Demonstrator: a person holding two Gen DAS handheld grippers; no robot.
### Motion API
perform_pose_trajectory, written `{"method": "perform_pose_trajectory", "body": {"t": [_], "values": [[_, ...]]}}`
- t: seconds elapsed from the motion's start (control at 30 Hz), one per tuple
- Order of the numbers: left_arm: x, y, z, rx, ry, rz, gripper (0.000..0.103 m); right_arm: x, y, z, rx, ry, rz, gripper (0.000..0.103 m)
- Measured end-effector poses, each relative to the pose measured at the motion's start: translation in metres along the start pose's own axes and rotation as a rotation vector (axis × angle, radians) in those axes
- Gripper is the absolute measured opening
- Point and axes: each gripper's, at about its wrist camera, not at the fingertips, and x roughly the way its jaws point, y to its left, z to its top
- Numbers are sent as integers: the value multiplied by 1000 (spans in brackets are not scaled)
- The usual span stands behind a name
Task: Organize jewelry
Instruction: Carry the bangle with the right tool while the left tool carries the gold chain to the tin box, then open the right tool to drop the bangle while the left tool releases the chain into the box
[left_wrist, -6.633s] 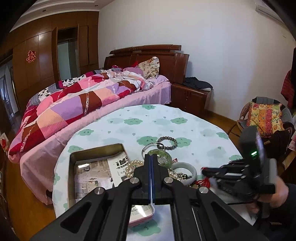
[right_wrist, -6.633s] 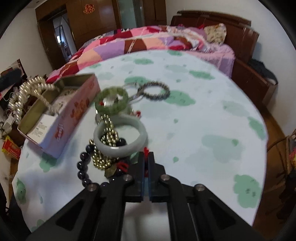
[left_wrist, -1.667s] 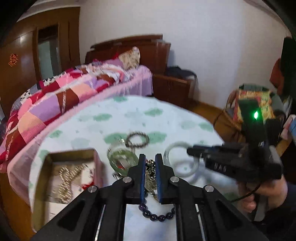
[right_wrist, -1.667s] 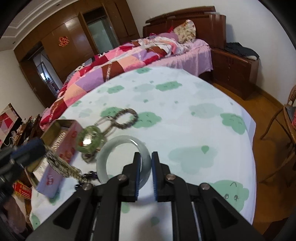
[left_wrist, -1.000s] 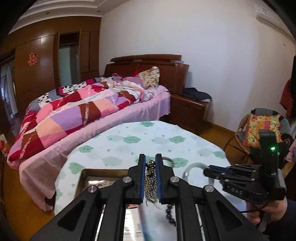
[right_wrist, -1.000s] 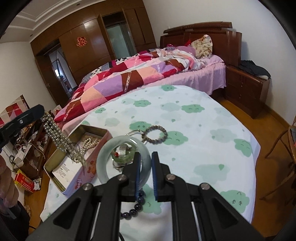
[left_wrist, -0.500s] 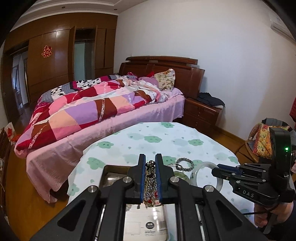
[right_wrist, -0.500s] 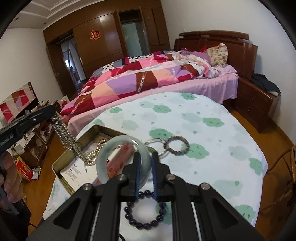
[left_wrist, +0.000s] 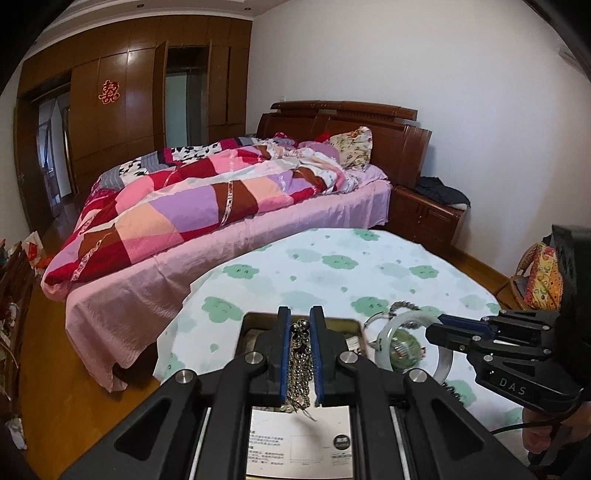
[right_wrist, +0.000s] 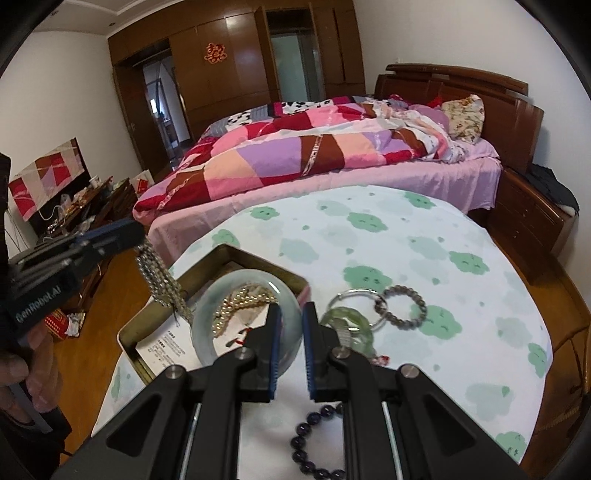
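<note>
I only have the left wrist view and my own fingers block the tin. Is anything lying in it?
Observer: Yes. A pearl necklace lies in the tin, on printed paper.
Operator: Where does my chain end?
Observer: The chain dangles from the left gripper, its lower end over the tin's near side. I cannot tell if it touches.
Operator: And the bangle?
Observer: The right gripper is shut on the pale bangle, holding it above the tin, over the pearls.
</note>
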Motion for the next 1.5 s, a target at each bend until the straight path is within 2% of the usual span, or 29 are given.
{"method": "perform_pose_trajectory", "body": {"t": [0.27, 0.67, 1.07, 1.43, 1.5], "values": [[13, 17, -11, -23, 32, 18, 9, 20, 27, 6, -59, 30, 5, 14], [38, 30, -30, -28, 100, 20, 9, 52, 48, -6, -104, 102, -6, 14], [63, 27, -51, -18, 183, 32, 9, 74, 49, -24, -113, 182, -14, 14], [70, 33, -58, 2, 211, 88, 10, 77, 55, -29, -130, 193, 5, 15], [71, 31, -58, 5, 219, 76, 10, 78, 54, -28, -121, 193, 12, 15]]}}
